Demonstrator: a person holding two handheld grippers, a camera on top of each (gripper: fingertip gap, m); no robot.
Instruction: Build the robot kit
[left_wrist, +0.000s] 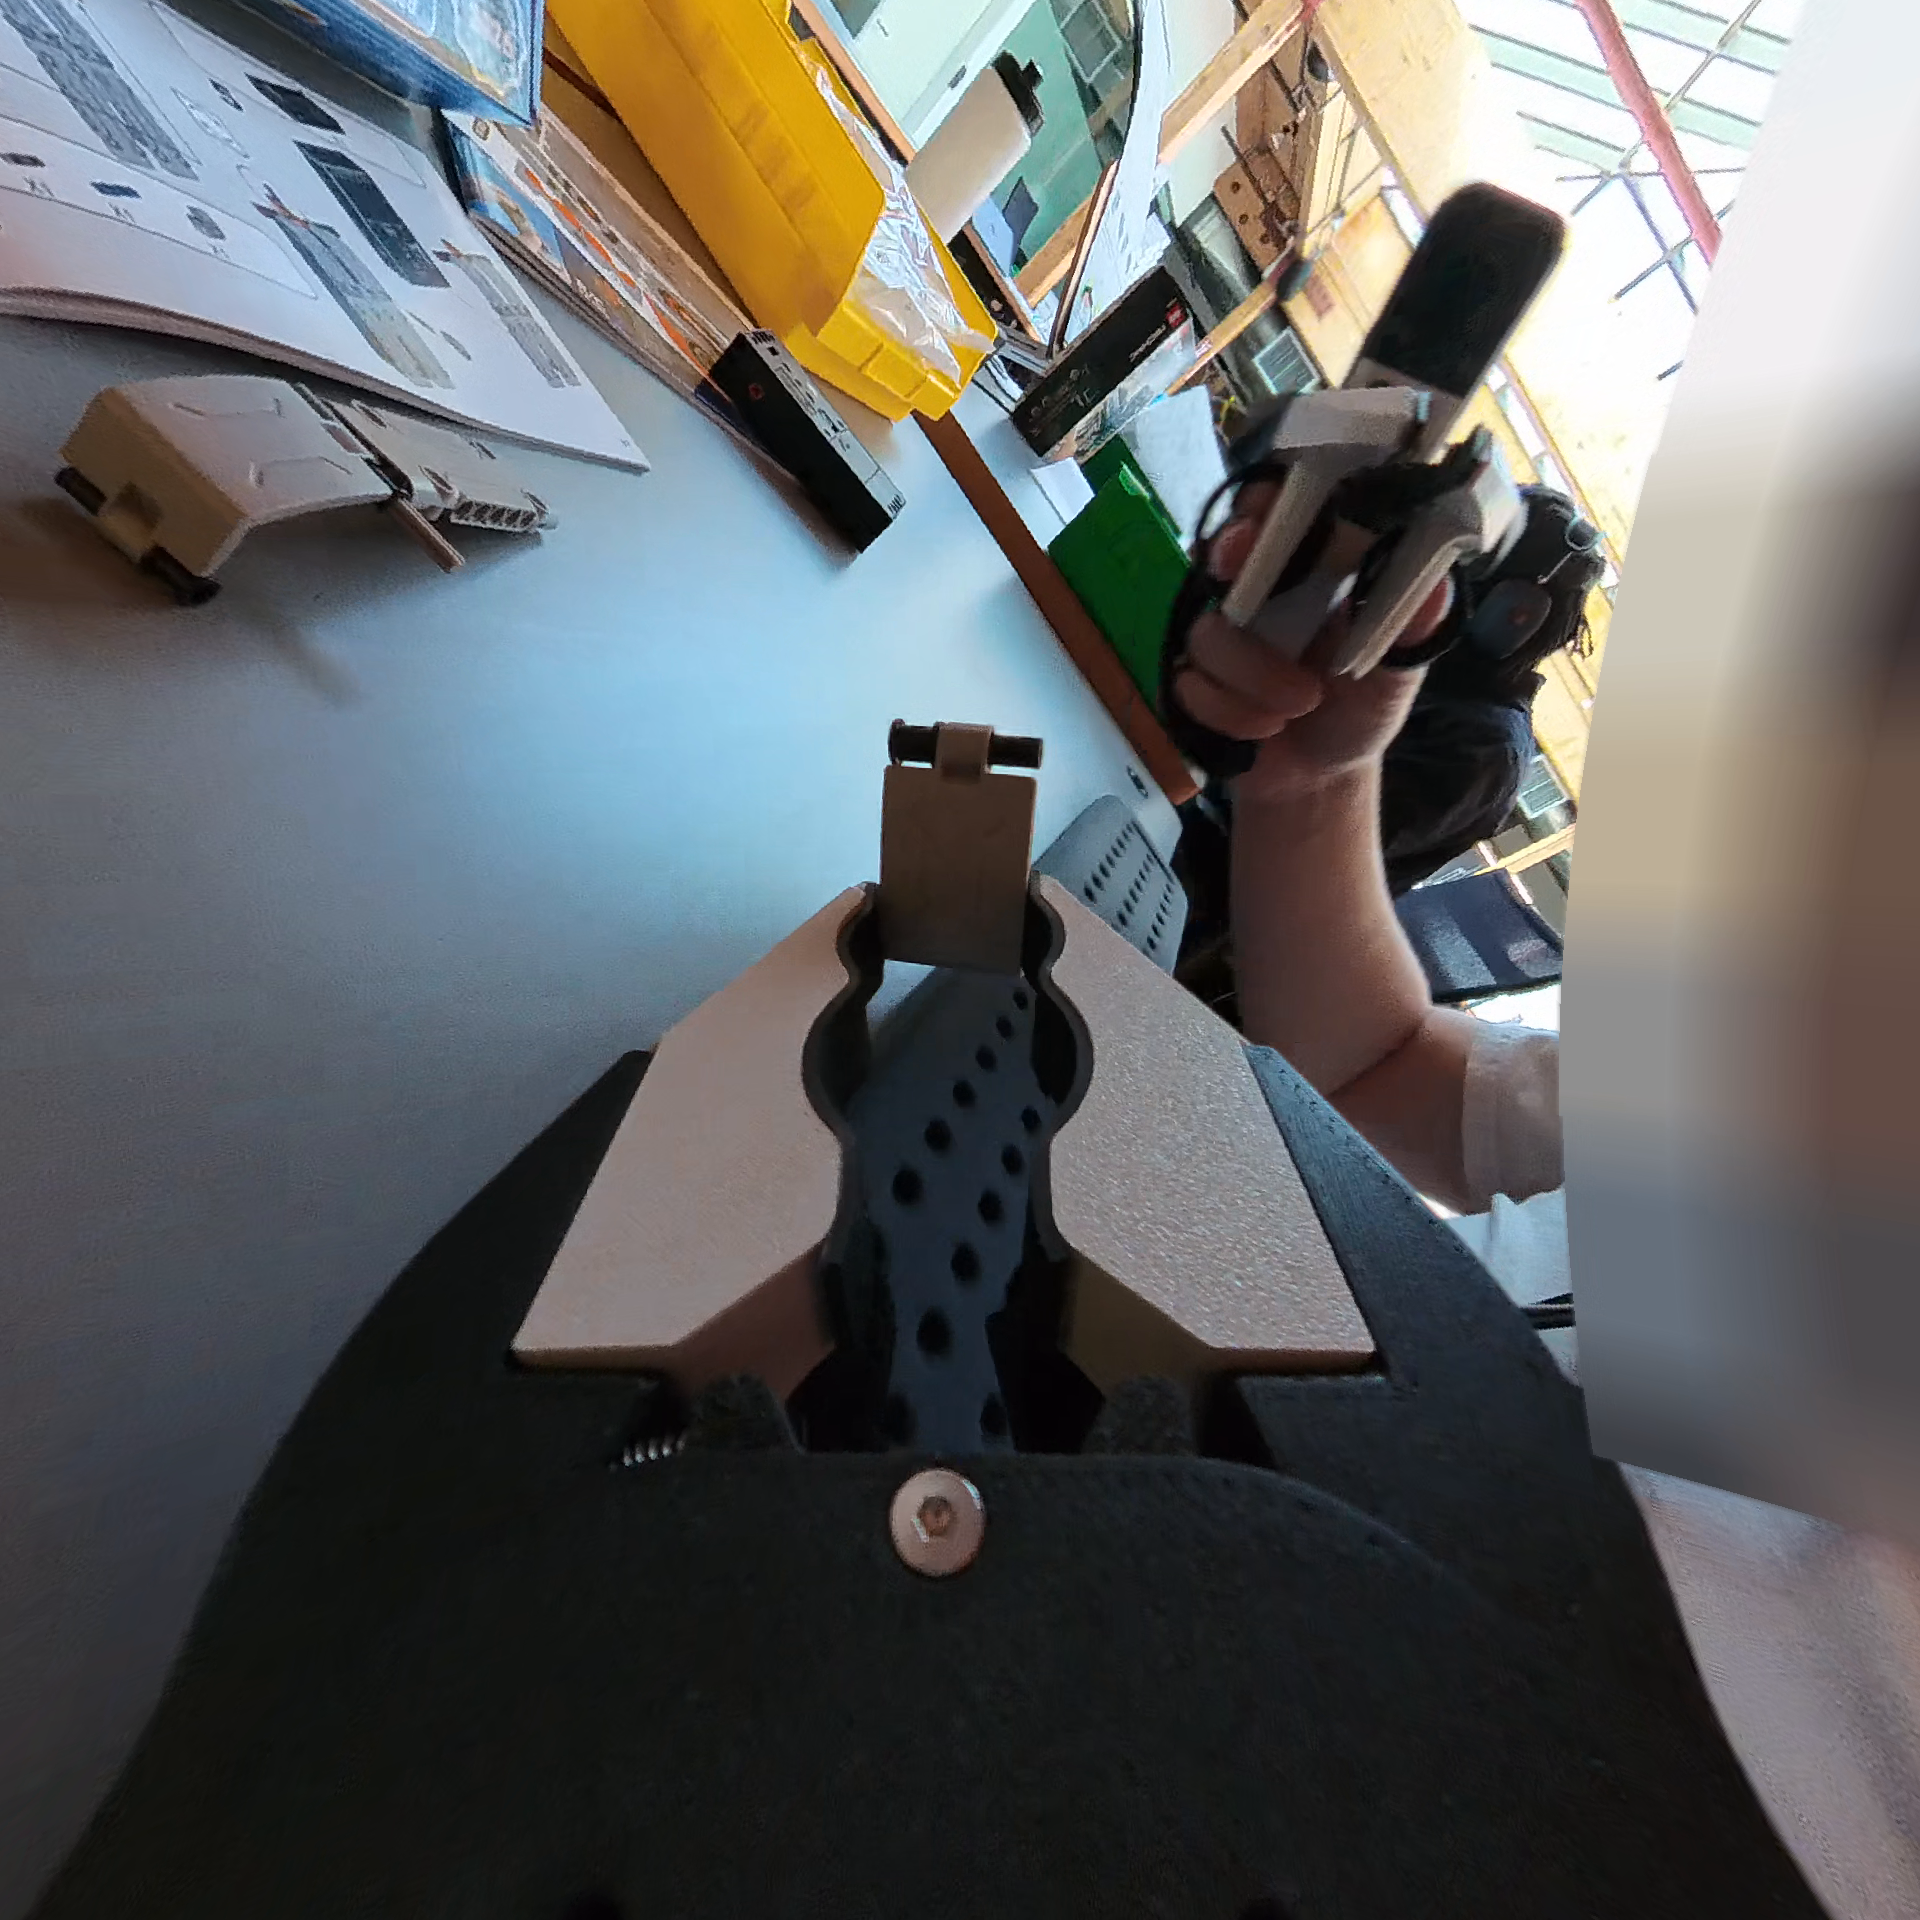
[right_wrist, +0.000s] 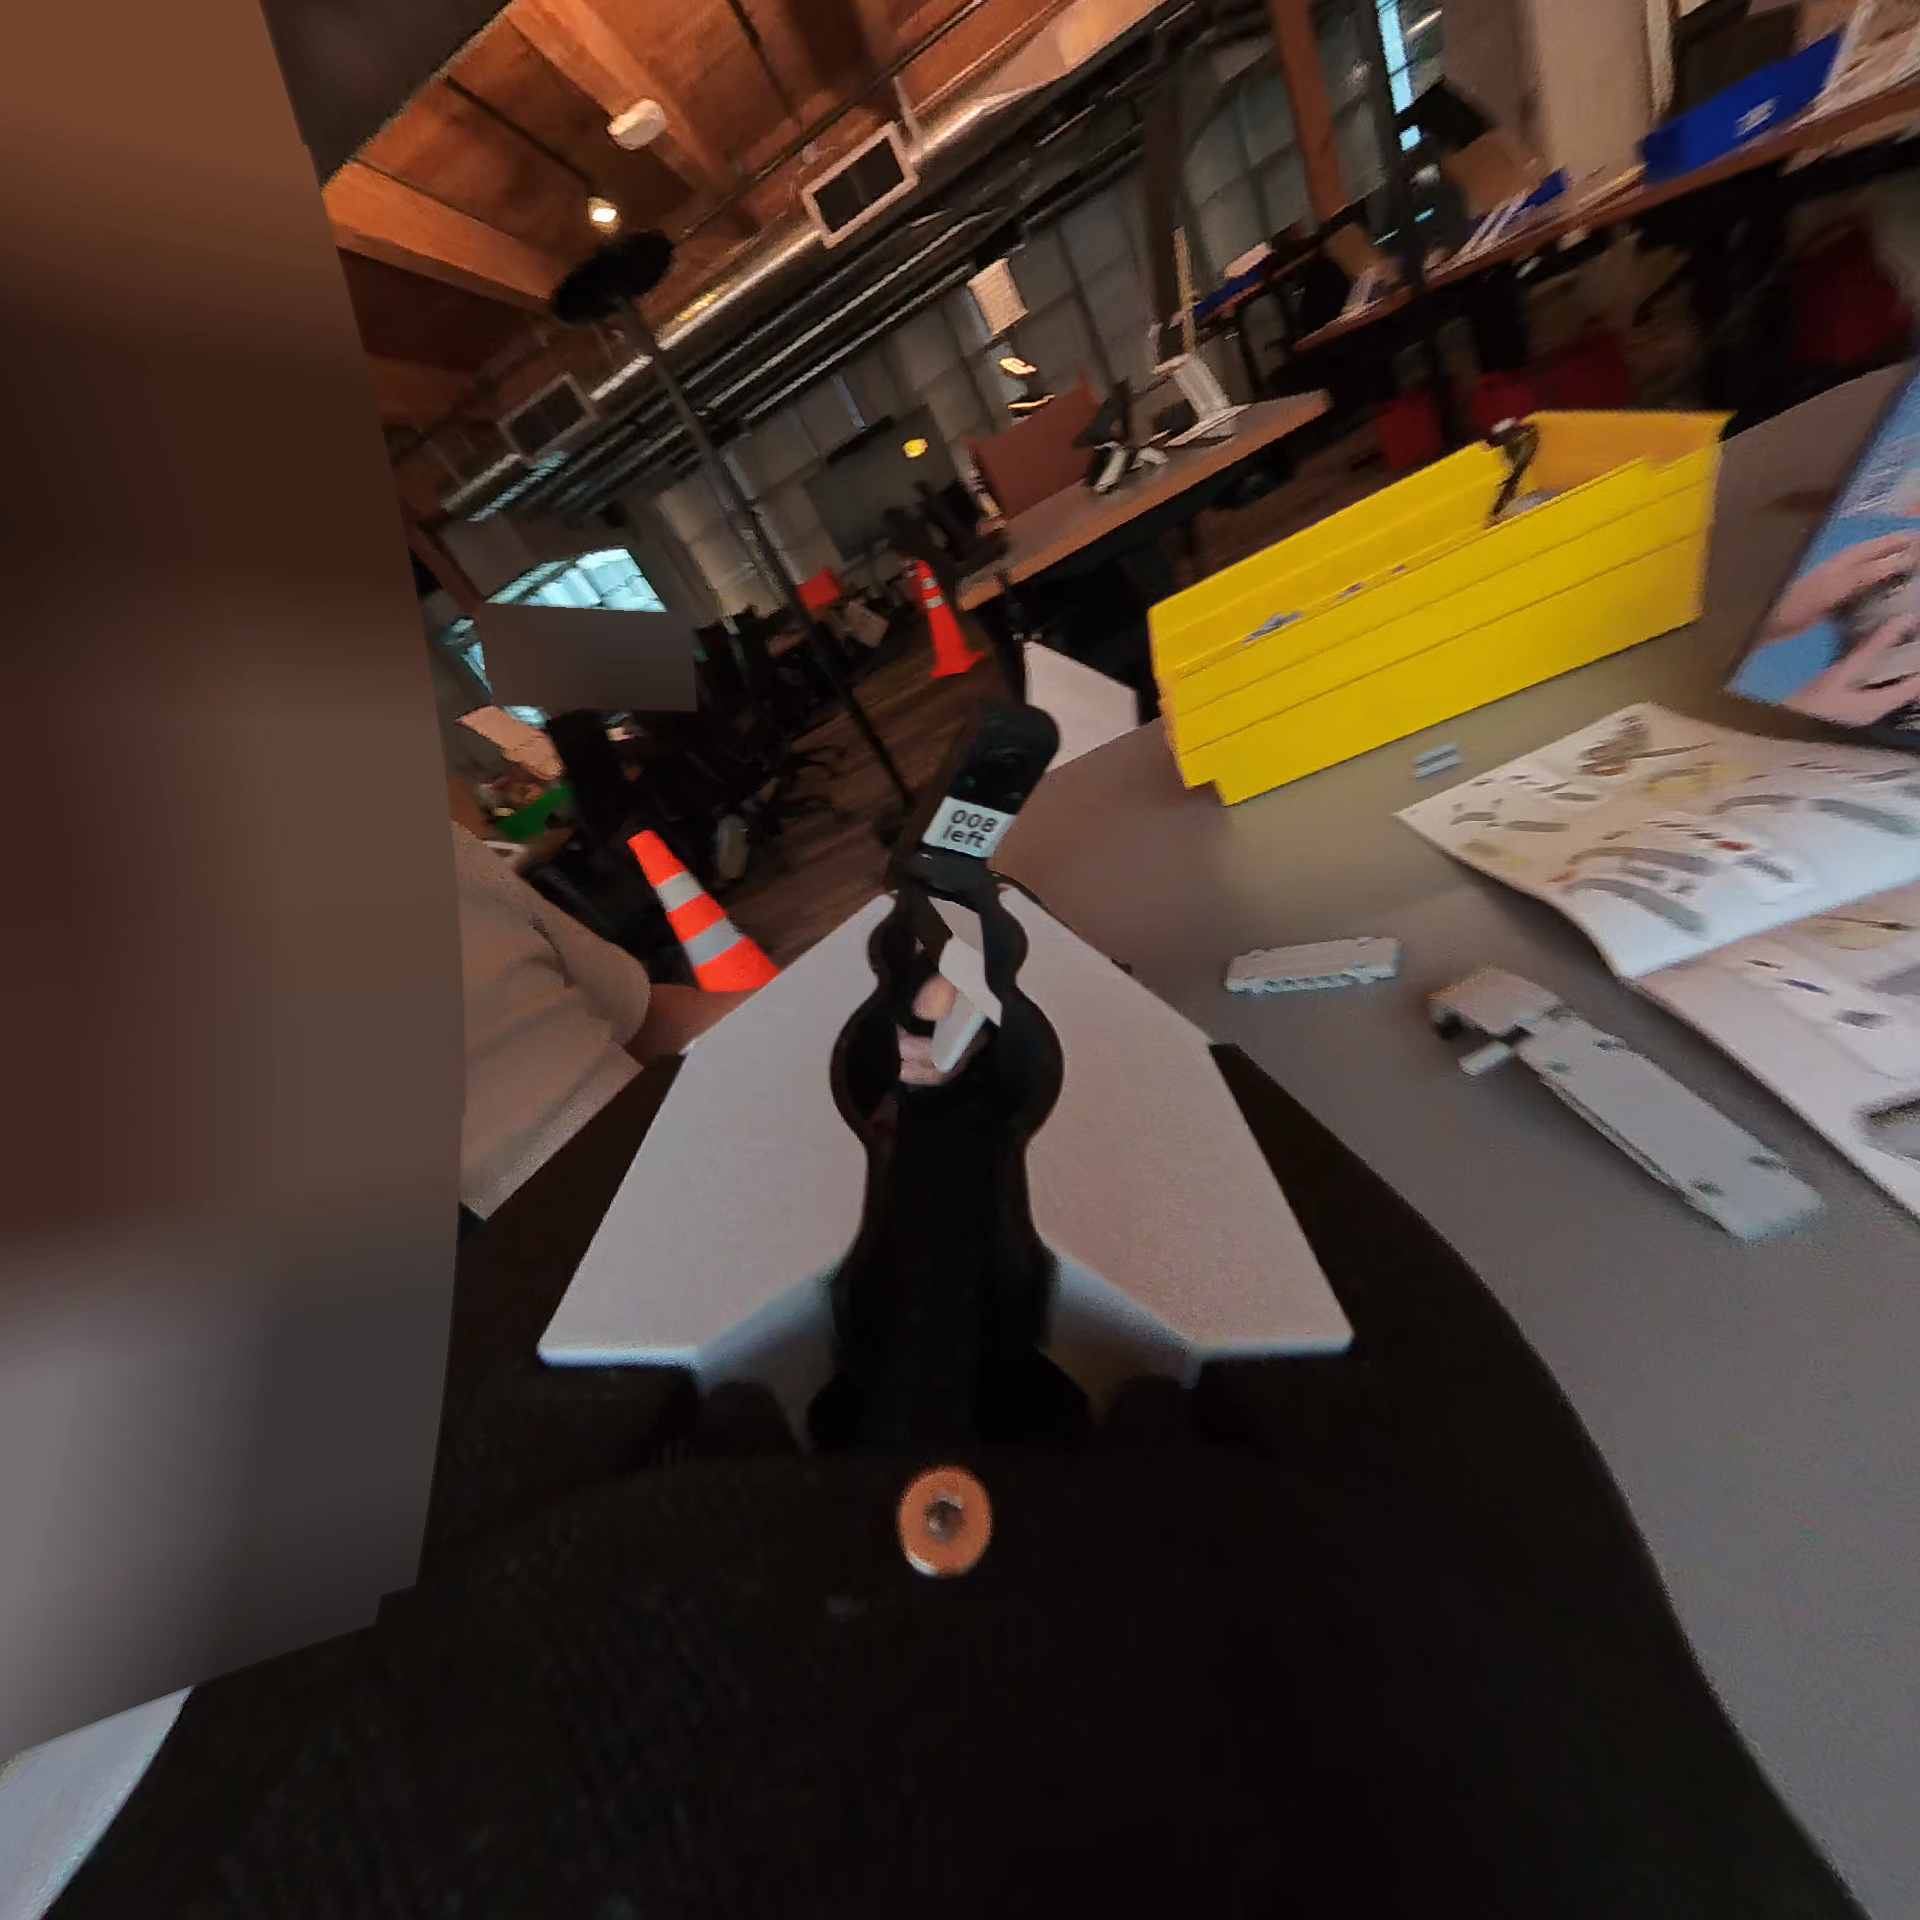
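Observation:
My left gripper (left_wrist: 958, 914) is shut on a small tan brick piece (left_wrist: 956, 862) with a black pin across its top, held above the pale table (left_wrist: 416, 831). My right gripper (right_wrist: 956, 920) has its fingers a narrow gap apart with nothing between them. It also shows in the left wrist view (left_wrist: 1314, 634), raised in a hand off the table's far edge. Through its gap I see the left gripper's black camera body (right_wrist: 992, 790). A beige built brick part (left_wrist: 260, 468) lies at the left; it also shows in the right wrist view (right_wrist: 1621, 1112).
An open instruction booklet (left_wrist: 312, 239) (right_wrist: 1683, 852), a yellow bin (left_wrist: 790, 177) (right_wrist: 1455, 603), a black box (left_wrist: 810, 436) and a small grey plate (right_wrist: 1309, 961) lie on the table. A perforated chair back (left_wrist: 1122, 883) and orange cones (right_wrist: 707, 925) stand beyond the edge. One gripper's finger ends stand about 15 cm off the other's. My left gripper is the nearer one to the small grey plate (right_wrist: 1309, 961): about 15 cm, against 25 cm.

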